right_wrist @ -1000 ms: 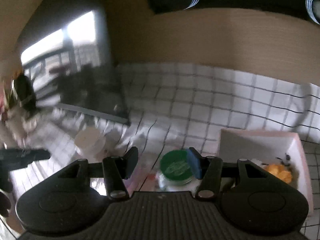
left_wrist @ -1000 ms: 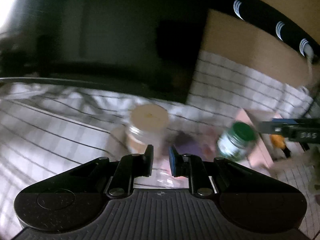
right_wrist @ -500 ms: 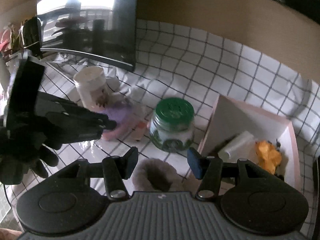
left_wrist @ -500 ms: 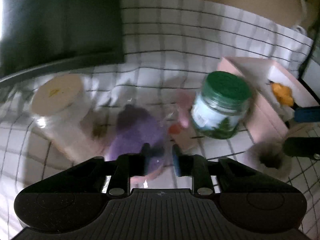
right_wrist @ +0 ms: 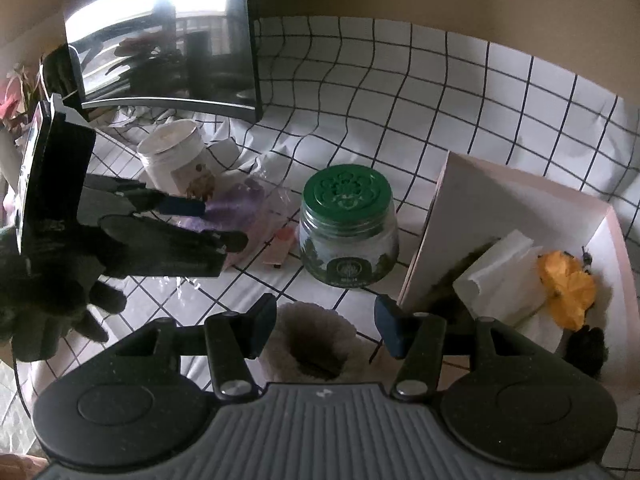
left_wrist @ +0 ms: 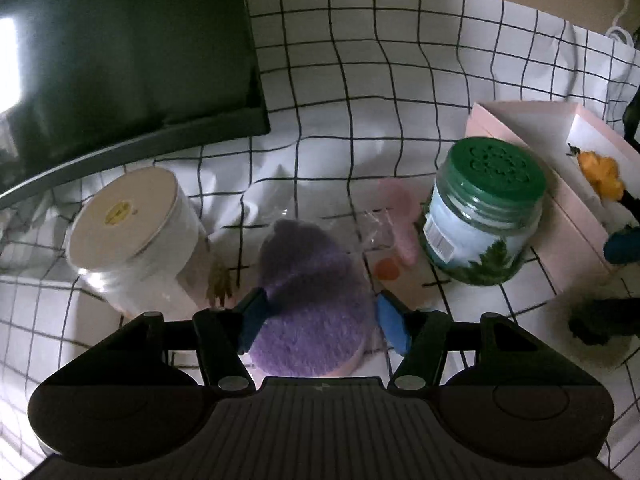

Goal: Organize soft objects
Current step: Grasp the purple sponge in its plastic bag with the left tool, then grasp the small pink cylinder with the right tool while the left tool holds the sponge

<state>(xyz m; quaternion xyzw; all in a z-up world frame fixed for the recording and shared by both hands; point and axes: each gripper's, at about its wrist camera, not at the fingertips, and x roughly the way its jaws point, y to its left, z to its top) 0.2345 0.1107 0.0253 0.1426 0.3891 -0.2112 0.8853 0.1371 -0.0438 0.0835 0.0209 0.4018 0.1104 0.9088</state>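
The left tongs [left_wrist: 318,318] point steeply down at the bench and their jaws are opening, with a purple puff [left_wrist: 312,300] lying between the two blue pads. The left pad [left_wrist: 252,316] sits at the puff's edge, and the right pad [left_wrist: 394,326] stands just clear of it. The puff rests in a clear wrapper on the checked cloth [left_wrist: 360,80] that covers the bench.

Left of the puff stands a white tub [left_wrist: 132,240] with a pale lid. Right of it lies a small pink piece [left_wrist: 400,220], and beyond that a green-lidded jar [left_wrist: 484,216]. The jar stands just beside a pink box [left_wrist: 560,208] holding something orange [left_wrist: 602,176]. A dark monitor [left_wrist: 120,52] fills the upper left.

The right tongs [right_wrist: 326,330] are spread part way and pinch nothing. Between the pads, below them on the cloth, sits a pale fluffy ring [right_wrist: 314,340] with a dark hollow in its middle; neither pad touches it. The ring lies in front of the jar [right_wrist: 348,224] and just beside the box's near corner [right_wrist: 436,216]. Inside the box are a white packet [right_wrist: 496,276], the orange item [right_wrist: 568,288] and a dark fuzzy thing [right_wrist: 586,350] at the near edge.

From the right wrist view the left tongs [right_wrist: 226,222] reach in from the left, held by a dark-gloved hand [right_wrist: 44,300], their tips over the puff [right_wrist: 240,204] in front of the tub [right_wrist: 176,152]
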